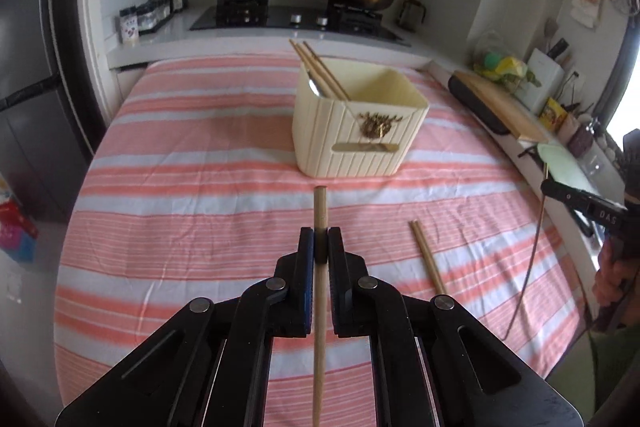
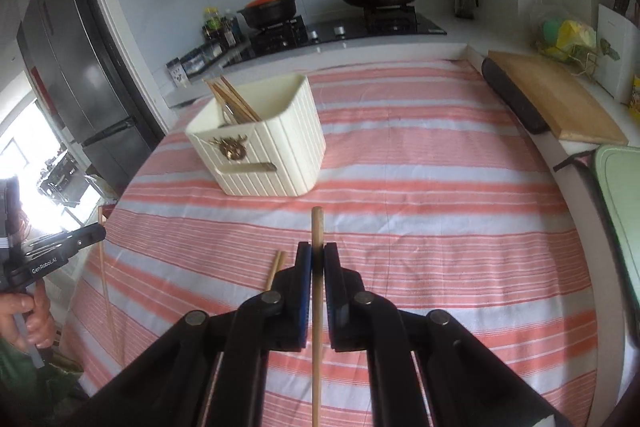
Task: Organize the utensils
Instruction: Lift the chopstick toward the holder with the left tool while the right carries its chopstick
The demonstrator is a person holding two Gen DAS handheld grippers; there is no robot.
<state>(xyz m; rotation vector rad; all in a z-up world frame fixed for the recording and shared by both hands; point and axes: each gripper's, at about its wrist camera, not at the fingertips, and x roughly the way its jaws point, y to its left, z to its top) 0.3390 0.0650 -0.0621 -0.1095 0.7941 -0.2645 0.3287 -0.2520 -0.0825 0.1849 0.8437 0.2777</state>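
We see a striped desk (image 1: 180, 187) with wide bare cloth near us. A cream ribbed box (image 1: 352, 135) stands toward the far side, chopsticks leaning inside. Two loose chopsticks (image 1: 428, 259) lie right. Our left gripper (image 1: 320, 243) and right gripper (image 2: 318, 259) each clamp one wooden chopstick (image 1: 320, 211).

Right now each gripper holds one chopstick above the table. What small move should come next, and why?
Probably carry both forward over the cream holder. The left gripper and the right gripper are each shut on a chopstick, the holder already keeps other chopsticks, and its open top faces them.
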